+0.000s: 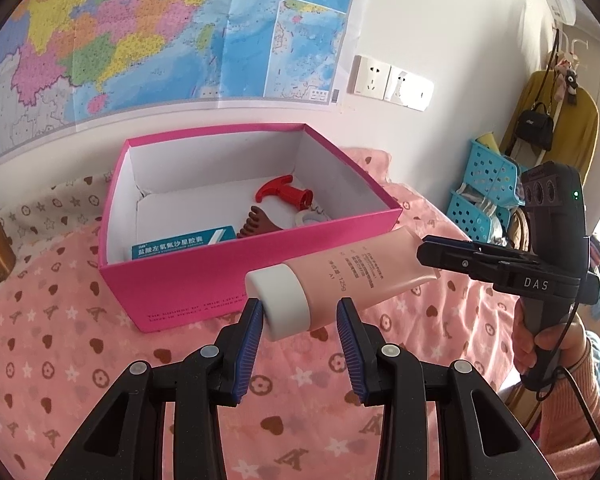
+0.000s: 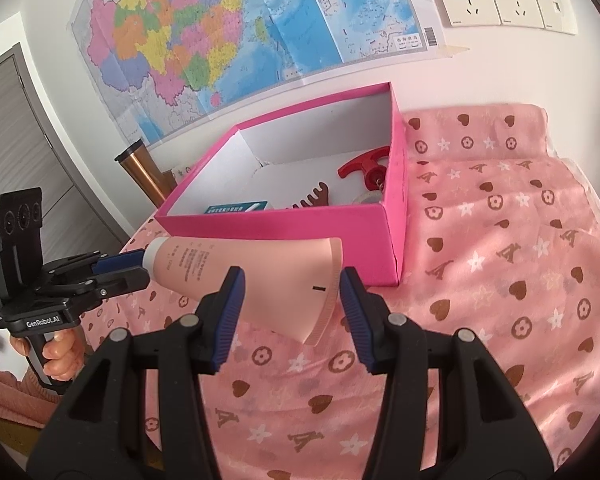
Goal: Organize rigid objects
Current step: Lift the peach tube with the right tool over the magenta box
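Note:
A pink tube [image 1: 352, 276] with a white cap [image 1: 280, 300] hangs in the air just in front of an open pink box [image 1: 180, 276]. My left gripper [image 1: 300, 316] is shut on the cap end, seen from the side in the right wrist view as the left gripper [image 2: 142, 264]. My right gripper [image 2: 292, 292] is shut on the tube's flat crimped tail [image 2: 320, 292], also seen as the right gripper [image 1: 424, 254]. The box [image 2: 280, 226] holds a red T-handled tool [image 1: 284, 194], a brown foot-shaped piece [image 1: 256, 224], a teal medicine carton [image 1: 180, 244] and a tape roll [image 1: 310, 218].
A pink patterned blanket [image 2: 500, 280] covers the bed under the box. Blue baskets [image 1: 484, 184] and a hanging yellow coat [image 1: 556, 120] stand at the right. A copper tumbler [image 2: 140, 172] stands behind the box's left corner. A map and wall sockets [image 2: 500, 0] are on the wall.

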Available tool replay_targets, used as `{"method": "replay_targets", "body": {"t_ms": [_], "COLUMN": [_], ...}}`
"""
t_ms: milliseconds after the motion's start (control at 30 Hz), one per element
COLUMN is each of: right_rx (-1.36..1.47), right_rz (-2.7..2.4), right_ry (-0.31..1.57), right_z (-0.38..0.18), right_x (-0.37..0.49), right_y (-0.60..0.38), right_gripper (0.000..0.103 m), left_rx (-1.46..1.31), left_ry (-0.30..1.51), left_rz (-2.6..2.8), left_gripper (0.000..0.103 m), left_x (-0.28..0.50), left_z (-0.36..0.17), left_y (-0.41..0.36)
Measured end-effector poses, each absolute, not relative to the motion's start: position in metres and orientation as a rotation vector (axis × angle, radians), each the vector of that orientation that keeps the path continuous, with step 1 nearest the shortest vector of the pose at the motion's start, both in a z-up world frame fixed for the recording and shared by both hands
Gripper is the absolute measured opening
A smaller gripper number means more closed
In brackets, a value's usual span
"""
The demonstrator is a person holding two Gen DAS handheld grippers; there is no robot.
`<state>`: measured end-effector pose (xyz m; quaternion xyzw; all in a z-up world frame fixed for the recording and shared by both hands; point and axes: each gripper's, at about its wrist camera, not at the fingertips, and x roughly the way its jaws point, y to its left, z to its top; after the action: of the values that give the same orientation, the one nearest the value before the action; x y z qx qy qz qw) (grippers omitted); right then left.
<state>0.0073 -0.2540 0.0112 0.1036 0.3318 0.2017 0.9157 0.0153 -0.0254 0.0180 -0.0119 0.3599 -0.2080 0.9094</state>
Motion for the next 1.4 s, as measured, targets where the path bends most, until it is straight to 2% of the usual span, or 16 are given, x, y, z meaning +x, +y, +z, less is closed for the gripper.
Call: {"method": "replay_targets", "body": {"t_ms": [1400], "right_rx": [0.184], "right_rz": [0.402], "right_ry": [0.632], "right_z": [0.033], "right_x": [0.028], "right_y": [-0.256], "right_gripper": [0.052], "left_rx": [-0.004], "left_ry": [0.682], "left_rz": [-0.426], "left_gripper": [0.038], "left_x": [0.032], "left_z": [0.038], "left_y": [-0.029]}}
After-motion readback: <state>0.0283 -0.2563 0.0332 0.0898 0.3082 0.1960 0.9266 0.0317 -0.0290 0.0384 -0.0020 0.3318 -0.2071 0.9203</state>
